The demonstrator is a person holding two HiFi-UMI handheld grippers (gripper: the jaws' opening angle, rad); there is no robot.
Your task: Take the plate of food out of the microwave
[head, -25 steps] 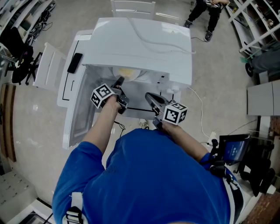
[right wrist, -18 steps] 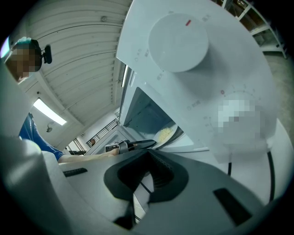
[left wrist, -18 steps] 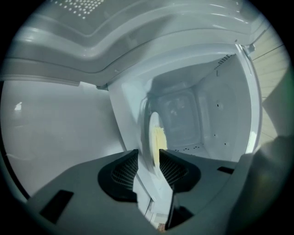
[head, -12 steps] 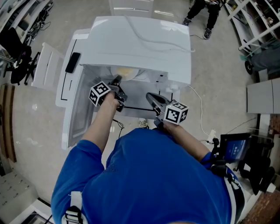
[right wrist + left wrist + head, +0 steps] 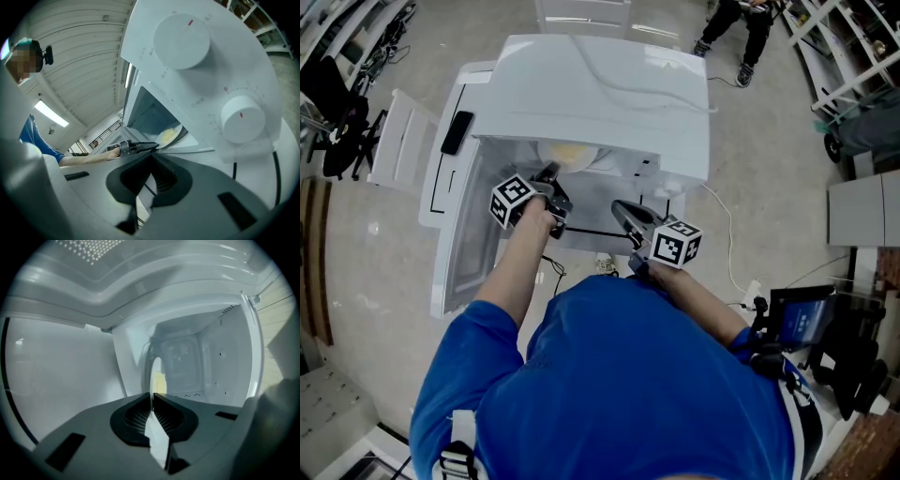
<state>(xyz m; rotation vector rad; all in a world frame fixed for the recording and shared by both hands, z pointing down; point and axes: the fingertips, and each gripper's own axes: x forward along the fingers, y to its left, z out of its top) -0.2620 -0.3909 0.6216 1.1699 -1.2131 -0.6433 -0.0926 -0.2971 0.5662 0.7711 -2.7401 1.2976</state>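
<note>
The white microwave [image 5: 600,94] stands open, its door [image 5: 464,234] swung to the left. Inside sits a white plate [image 5: 572,153] of yellow food. My left gripper [image 5: 551,173] reaches into the opening at the plate's near rim. In the left gripper view the plate [image 5: 158,376] shows edge-on, and the jaws of the left gripper [image 5: 152,397] have just been closing and now pinch its rim. My right gripper [image 5: 619,208] hovers shut and empty in front of the control panel, to the right of the opening. From the right gripper view the plate [image 5: 168,135] and the left gripper [image 5: 152,146] show in the cavity.
Two round white dials [image 5: 182,40] [image 5: 243,119] sit on the panel close to my right gripper. A black device [image 5: 457,133] lies by the door's top edge. A white cable [image 5: 731,253] trails right of the microwave. A white chair [image 5: 403,141] stands left, and a person [image 5: 741,28] is beyond.
The left gripper's marker cube has shifted slightly left and rolled a little at the microwave opening. The right gripper and the plate have stayed where they were.
</note>
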